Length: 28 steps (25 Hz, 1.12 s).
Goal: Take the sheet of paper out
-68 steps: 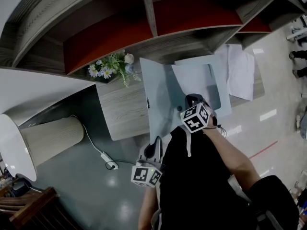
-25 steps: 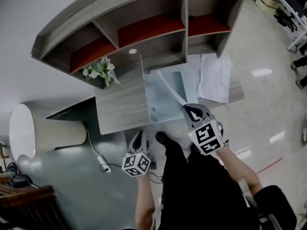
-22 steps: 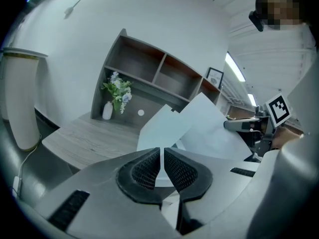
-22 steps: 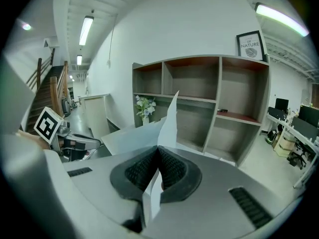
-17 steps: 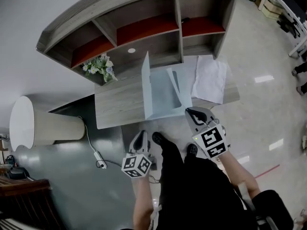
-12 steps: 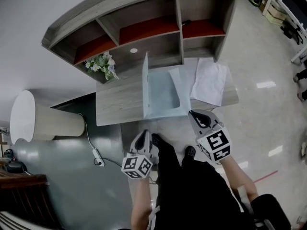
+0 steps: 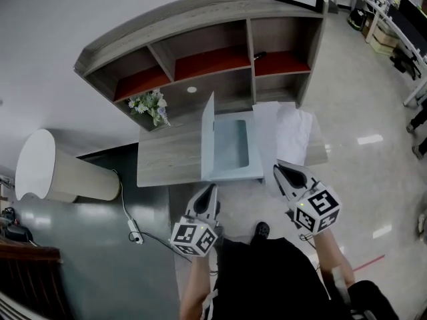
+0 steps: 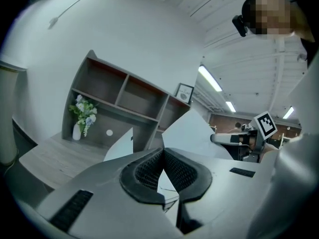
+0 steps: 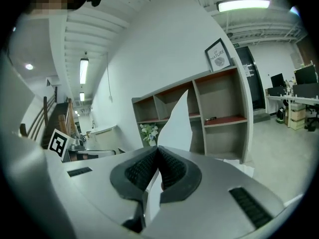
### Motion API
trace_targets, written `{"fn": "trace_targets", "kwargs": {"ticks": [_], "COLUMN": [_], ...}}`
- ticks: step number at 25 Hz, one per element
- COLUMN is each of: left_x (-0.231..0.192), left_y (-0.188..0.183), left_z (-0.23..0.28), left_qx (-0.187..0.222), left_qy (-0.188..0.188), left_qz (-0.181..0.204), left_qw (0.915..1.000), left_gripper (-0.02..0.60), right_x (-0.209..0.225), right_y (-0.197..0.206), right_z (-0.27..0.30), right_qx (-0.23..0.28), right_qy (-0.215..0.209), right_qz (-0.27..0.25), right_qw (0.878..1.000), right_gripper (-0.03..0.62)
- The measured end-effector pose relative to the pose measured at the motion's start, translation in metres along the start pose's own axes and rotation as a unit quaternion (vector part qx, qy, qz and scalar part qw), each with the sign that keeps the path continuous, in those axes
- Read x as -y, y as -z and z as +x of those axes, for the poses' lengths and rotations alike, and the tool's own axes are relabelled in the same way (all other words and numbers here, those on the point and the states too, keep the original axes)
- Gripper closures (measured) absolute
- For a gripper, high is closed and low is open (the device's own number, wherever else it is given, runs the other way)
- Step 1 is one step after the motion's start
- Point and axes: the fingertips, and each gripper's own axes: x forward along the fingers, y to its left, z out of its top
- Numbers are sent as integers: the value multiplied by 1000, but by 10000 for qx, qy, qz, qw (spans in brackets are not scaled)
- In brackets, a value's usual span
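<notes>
your left gripper (image 7: 211, 189) and right gripper (image 7: 280, 169) hang clear of the table (image 7: 167, 160), jaws closed empty; the sheet (image 7: 293, 135) lies beside the folder (image 7: 230, 149), likely done.

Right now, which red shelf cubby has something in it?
The right-hand cubby: a small dark thing lies on its red floor. The other two look bare.
</notes>
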Motion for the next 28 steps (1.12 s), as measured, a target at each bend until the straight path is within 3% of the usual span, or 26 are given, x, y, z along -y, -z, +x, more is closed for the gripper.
{"fn": "trace_targets", "kwargs": {"ticks": [6, 16, 22, 28], "left_x": [20, 28, 41, 52], "left_y": [-34, -84, -99, -94], "left_z": [2, -5, -6, -3], "left_qx": [178, 150, 47, -25], "left_qy": [318, 465, 686, 872], "left_qz": [236, 640, 959, 960], "left_qw": [9991, 9968, 9930, 9916], "left_gripper": [569, 569, 569, 569], "right_x": [-6, -24, -26, -18], "right_y": [-33, -64, -79, -75], "right_z": [-12, -16, -21, -29], "right_qx": [391, 783, 1127, 1191], "right_qy": [-238, -327, -348, -283], "right_qz": [171, 51, 253, 415], "right_qw": [9988, 9964, 9927, 9916], "right_gripper": [580, 580, 580, 580]}}
